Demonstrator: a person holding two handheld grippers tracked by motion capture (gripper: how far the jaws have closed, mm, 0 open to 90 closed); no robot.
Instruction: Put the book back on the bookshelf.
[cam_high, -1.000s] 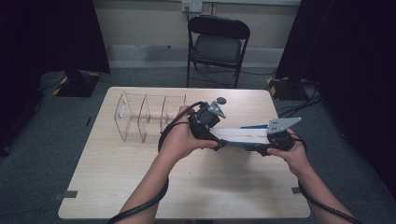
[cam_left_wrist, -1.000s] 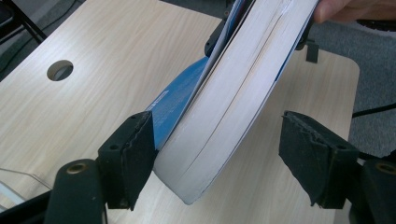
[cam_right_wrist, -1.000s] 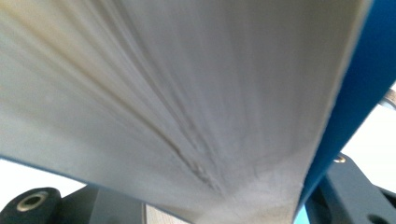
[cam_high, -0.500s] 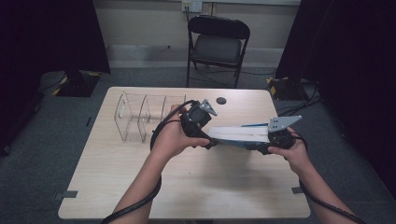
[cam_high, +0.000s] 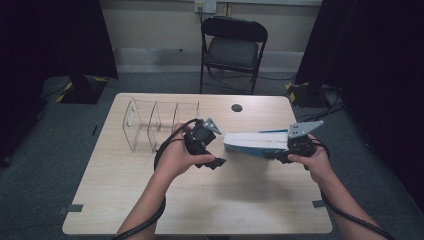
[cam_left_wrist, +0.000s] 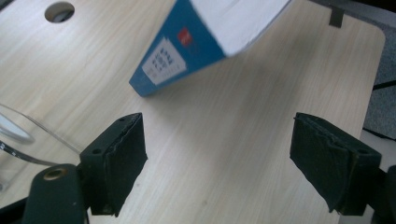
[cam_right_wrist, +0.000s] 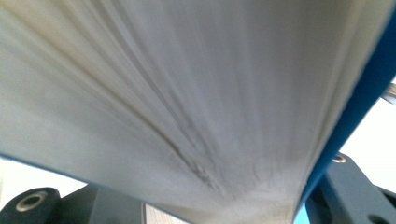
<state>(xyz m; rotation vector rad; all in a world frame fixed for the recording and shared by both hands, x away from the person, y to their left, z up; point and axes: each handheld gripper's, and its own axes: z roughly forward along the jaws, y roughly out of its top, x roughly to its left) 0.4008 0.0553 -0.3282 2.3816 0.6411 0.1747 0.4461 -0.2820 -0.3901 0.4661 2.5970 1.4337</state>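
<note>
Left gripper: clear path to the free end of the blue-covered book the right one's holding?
Probably yes. The left gripper stands open, aimed at the blue-covered book, whose near corner hangs just ahead, above bare wooden table. Nothing lies between. The right gripper clamps the far end.

Wide-apart jaws of the left gripper (cam_left_wrist: 217, 161) frame bare table (cam_left_wrist: 224, 140); a tilted blue book (cam_left_wrist: 196, 46) hangs beyond them

Wooden table (cam_high: 150, 185) bears a clear divider rack (cam_high: 150, 122).
</note>
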